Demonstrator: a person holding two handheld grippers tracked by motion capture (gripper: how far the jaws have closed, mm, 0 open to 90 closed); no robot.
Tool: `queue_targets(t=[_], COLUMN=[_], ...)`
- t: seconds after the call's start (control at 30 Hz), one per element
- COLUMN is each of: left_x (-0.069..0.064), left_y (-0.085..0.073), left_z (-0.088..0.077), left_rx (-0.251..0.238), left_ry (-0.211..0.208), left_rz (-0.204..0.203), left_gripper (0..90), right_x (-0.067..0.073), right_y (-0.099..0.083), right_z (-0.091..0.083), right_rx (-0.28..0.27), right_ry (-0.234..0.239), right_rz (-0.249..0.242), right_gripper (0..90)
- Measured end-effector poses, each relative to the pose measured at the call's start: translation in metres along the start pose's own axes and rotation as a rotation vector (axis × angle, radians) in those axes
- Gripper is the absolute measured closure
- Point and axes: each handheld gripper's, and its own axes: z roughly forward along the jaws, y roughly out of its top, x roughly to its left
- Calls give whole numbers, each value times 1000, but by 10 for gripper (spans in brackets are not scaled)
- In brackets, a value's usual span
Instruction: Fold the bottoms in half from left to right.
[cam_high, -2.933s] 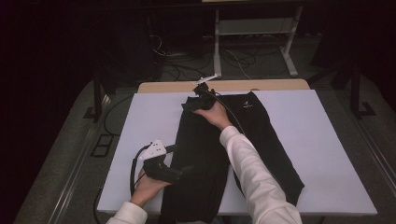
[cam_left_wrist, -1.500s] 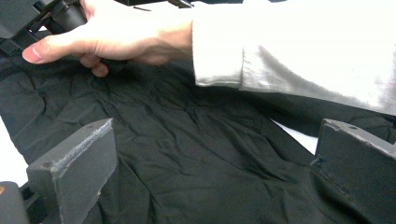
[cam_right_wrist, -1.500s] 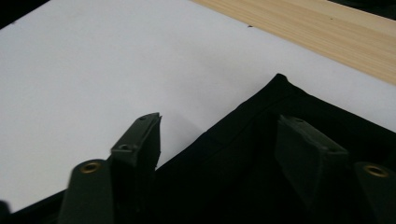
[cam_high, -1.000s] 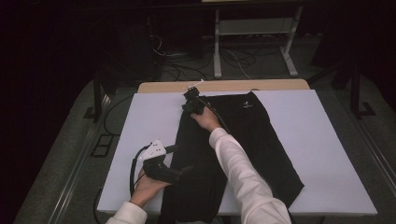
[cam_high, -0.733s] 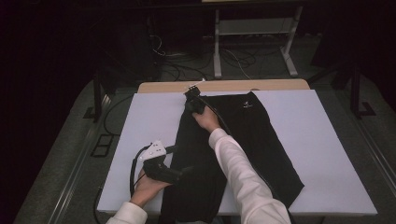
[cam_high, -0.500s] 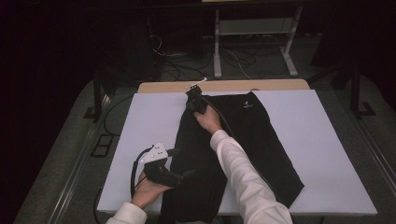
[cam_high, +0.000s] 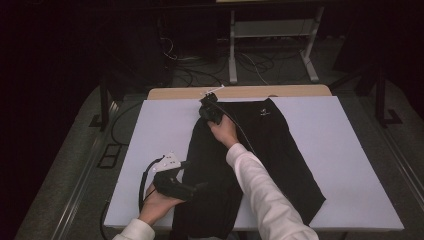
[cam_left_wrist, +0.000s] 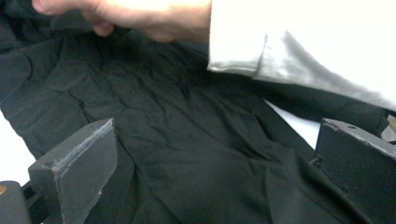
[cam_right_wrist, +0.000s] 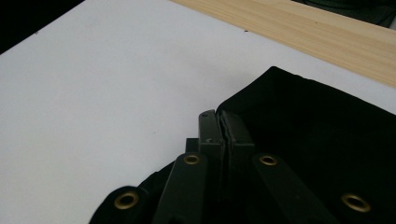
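Right hand-held gripper has its jaws pressed together on the far left corner of the black garment, seemingly pinching the cloth's edge. Left hand-held gripper hovers over the garment's near left part with jaws spread wide, gripping nothing. That garment lies spread along the middle of the white-covered bench, under the person's white sleeve.

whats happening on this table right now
A person is working a black garment spread on a white table with two handheld grippers. The right gripper is shut on the garment's far edge, near the wooden strip. The left gripper hangs open over the near part of the cloth.
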Motion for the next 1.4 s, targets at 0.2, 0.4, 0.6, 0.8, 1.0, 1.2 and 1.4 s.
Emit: queue_targets(t=[0.2,0.4,0.6,0.8,1.0,1.2,1.4], left_x=[1,3,1,-3,-6,-7,-6], left_y=[-5,-9,-12,-17,-25,-31,-39], left_z=[-4,-10,-18,-26,-32,-37,-43], left_rx=[39,64,89,114,149,170,203], left_ry=[19,33,42,38,36,35,31], left_rz=[-21,-41,-37,-40,-38,-46,-45], left_gripper=[1,1,1,1,1,1,1], right_x=[5,6,5,5,5,7,8], right_y=[-1,-2,0,2,2,1,2], right_z=[-6,-10,-14,-19,-20,-18,-20], right_rx=[-18,-28,-40,-49,-56,-52,-59], right_ry=[-4,-10,-12,-14,-17,-17,-17], right_rz=[-25,-26,-29,-30,-35,-47,-53], right_gripper=[866,866,865,866,866,865,865])
